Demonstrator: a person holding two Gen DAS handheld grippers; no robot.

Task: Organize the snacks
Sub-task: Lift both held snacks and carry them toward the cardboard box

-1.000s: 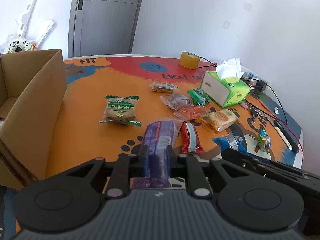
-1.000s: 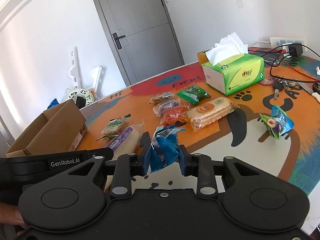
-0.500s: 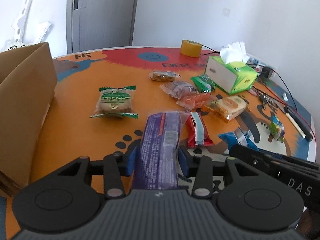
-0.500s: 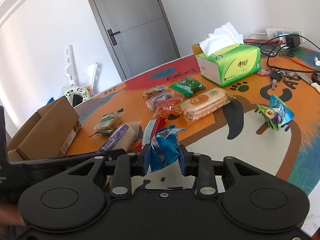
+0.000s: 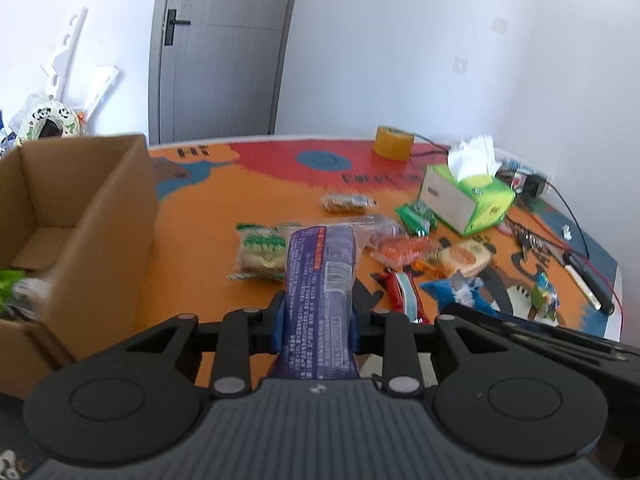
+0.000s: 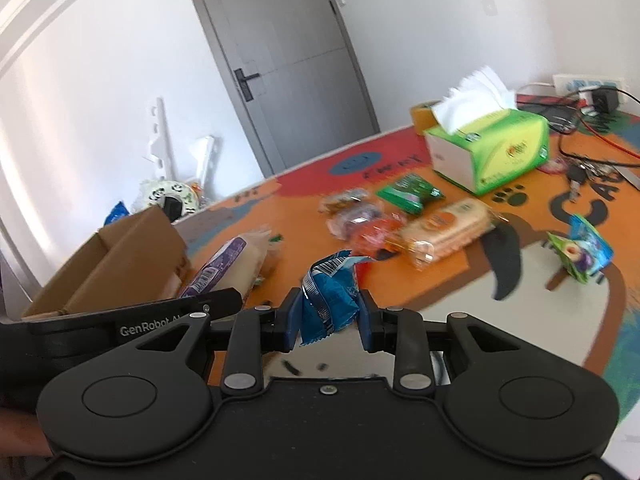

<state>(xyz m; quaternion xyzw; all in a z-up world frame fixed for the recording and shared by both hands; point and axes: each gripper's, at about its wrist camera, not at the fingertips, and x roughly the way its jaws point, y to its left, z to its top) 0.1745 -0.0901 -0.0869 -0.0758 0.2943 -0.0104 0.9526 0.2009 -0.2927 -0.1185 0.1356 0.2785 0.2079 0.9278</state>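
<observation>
A long purple snack packet [image 5: 322, 280] stands up between the blue pads of my left gripper [image 5: 318, 320], whose jaws are closing on it; the pads press its sides. The same purple snack packet [image 6: 228, 268] shows in the right wrist view, held above the table close to the open cardboard box [image 5: 100, 216]. My right gripper [image 6: 330, 314] is shut on a crumpled blue snack packet [image 6: 330, 300], held clear of the orange table mat [image 6: 440, 288]. In that view the cardboard box [image 6: 120, 256] sits at the left edge of the table.
Loose snacks lie mid-table: a green-and-white packet [image 5: 260, 252], a red packet [image 5: 404, 292], a biscuit pack [image 6: 448, 228], a green packet [image 6: 410, 192]. A green tissue box [image 5: 468, 196], a tape roll [image 5: 394, 142] and cables [image 5: 560, 240] crowd the far right.
The left gripper re-gripped the purple packet, which now stands taller between the pads, and the view swung toward the box, showing its inside. The right gripper keeps the blue packet.
</observation>
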